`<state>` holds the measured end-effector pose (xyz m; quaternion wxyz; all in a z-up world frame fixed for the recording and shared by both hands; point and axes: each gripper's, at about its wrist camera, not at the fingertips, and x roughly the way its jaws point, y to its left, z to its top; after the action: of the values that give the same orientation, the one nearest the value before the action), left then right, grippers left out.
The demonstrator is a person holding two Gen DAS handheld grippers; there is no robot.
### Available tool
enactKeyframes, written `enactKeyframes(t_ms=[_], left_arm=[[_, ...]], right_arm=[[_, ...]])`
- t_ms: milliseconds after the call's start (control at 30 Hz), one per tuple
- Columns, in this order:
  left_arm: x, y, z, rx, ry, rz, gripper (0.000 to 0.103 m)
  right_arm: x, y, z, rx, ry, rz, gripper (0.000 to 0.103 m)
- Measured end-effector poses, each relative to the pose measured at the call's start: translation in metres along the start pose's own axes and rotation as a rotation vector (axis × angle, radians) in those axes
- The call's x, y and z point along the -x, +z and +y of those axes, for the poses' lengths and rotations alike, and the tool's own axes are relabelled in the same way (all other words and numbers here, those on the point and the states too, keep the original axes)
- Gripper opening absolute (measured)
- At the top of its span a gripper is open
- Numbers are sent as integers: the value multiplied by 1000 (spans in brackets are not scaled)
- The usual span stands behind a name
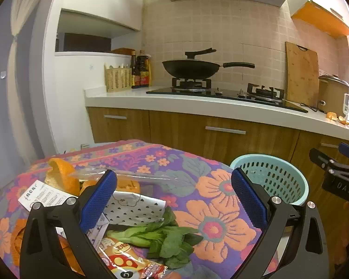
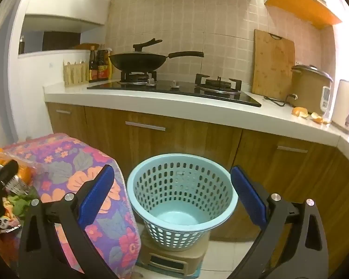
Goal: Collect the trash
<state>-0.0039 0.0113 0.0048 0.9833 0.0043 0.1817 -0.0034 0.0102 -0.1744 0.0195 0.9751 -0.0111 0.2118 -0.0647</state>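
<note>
Hovering with jaws wide apart and empty: left gripper (image 1: 173, 200). Below and between its fingers: bok choy (image 1: 160, 239), dotted paper wrapper (image 1: 137, 208), snack packet (image 1: 130, 260); beyond its left finger, orange peel (image 1: 62, 176), possibly bagged. Right gripper (image 2: 172, 197), likewise spread and empty, frames blue perforated basket (image 2: 181, 197) standing on a small stool (image 2: 174, 258).

The right tongs (image 2: 172, 195) are seen spread wide at the bottom of the frame, nothing held between their blue pads (image 2: 96, 195). A pale blue perforated basket (image 2: 182, 200) is framed between them at lower centre, set on a beige stool (image 2: 174, 258). At lower left, a flowered cloth (image 2: 81, 169) is seen, with orange peel (image 2: 26, 174) and greens (image 2: 21, 203) lying on it. A black wok (image 2: 138, 61) is seen on the stove in the upper half.
</note>
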Motion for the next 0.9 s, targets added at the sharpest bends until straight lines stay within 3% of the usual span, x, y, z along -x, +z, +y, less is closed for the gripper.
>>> enactKeyframes(t_ms=[900], left_arm=[[-1, 3, 4, 21, -7, -4, 95]], right_arm=[[9, 4, 3, 17, 9, -34, 95]])
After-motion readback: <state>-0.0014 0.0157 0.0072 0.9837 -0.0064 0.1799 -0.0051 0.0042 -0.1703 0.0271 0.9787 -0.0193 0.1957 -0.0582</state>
